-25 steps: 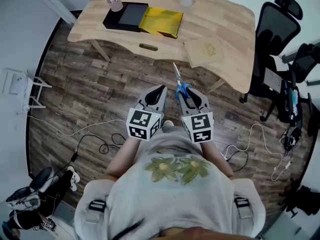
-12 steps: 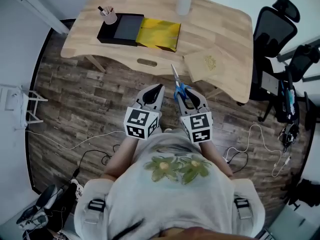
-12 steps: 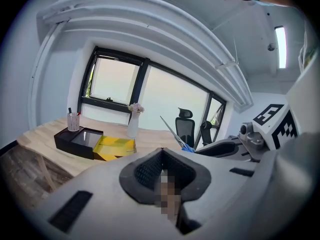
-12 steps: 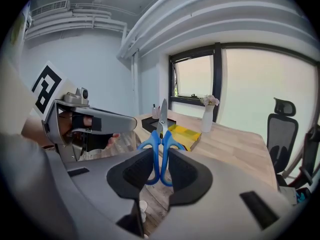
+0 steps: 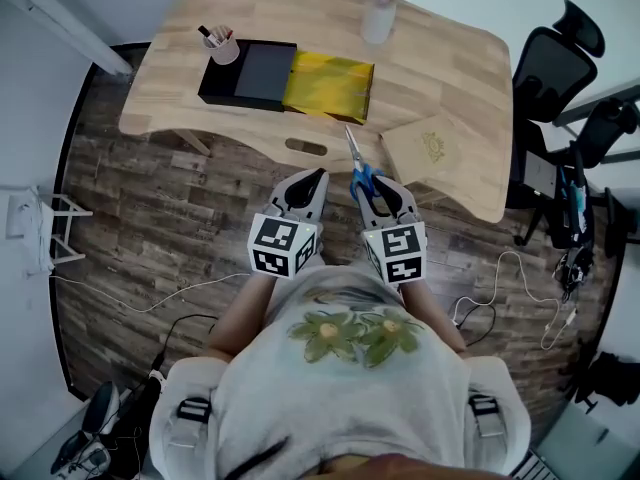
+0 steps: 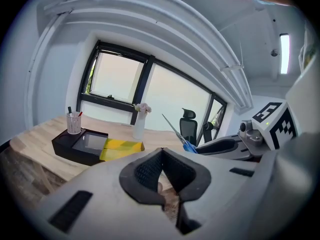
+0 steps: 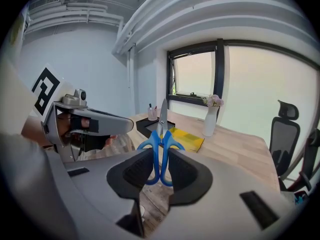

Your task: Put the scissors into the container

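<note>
Blue-handled scissors (image 5: 357, 165) (image 7: 161, 143) stand blades-up between the jaws of my right gripper (image 5: 376, 192) (image 7: 160, 165), which is shut on their handles. The blades point toward the wooden table's (image 5: 450, 58) near edge. My left gripper (image 5: 308, 188) (image 6: 162, 153) hovers beside it at the same height, shut and holding nothing. On the table's far left stand a pink pen cup (image 5: 222, 48) (image 6: 74, 123) and a black tray (image 5: 248, 73) (image 6: 82, 145). Both grippers hang over the floor, short of the table.
A yellow sheet (image 5: 327, 85) lies against the black tray. A white vase with flowers (image 5: 378, 16) stands at the table's back, a tan pad (image 5: 430, 151) at its near right corner. A black office chair (image 5: 555, 68) stands to the right. Cables trail over the wood floor (image 5: 140, 218).
The table has come nearer and lower in the head view. Both grippers keep the same pose before the body, the scissors still held in the right one.
</note>
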A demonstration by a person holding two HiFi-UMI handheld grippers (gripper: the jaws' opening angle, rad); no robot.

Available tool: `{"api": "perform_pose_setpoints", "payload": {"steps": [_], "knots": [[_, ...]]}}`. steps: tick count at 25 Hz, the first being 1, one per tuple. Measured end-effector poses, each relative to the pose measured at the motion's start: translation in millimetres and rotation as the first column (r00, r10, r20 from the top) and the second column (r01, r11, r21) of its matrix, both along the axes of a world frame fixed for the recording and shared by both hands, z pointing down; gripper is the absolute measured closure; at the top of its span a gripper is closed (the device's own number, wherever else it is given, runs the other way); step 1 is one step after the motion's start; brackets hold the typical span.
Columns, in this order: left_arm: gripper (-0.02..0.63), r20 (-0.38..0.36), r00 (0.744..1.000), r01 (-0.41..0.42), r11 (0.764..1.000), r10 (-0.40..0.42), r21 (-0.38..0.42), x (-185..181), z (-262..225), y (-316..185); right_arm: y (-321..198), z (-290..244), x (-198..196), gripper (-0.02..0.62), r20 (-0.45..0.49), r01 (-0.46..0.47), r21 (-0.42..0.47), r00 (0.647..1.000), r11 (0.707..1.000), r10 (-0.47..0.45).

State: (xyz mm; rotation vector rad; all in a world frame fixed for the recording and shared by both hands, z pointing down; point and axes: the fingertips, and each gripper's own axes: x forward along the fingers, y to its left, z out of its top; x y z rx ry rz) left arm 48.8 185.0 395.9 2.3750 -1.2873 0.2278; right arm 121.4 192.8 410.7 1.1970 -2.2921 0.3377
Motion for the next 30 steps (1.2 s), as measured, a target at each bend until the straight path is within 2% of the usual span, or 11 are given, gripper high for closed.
{"api": "perform_pose_setpoints", "payload": {"steps": [9, 17, 30], "knots": [[0.6, -0.015, 0.999, -0.034, 0.999, 0.034, -0.004, -37, 7, -36, -41, 5, -35, 0.505, -0.025, -0.033, 0.017, 0.999, 0.999, 0.034], [0.598, 0.012, 0.995, -0.103, 0.995, 0.103, -0.006, -60, 14, -54, -60, 9, -54, 0.505, -0.011, -0.103, 0.041, 0.995, 0.994, 0.104], [0.6, -0.005, 0.993, -0.122, 0.99, 0.122, -0.067, -60, 35, -65, -71, 29, -49, 0.505, -0.019, -0.138, -0.014, 0.99, 0.99, 0.137]]}}
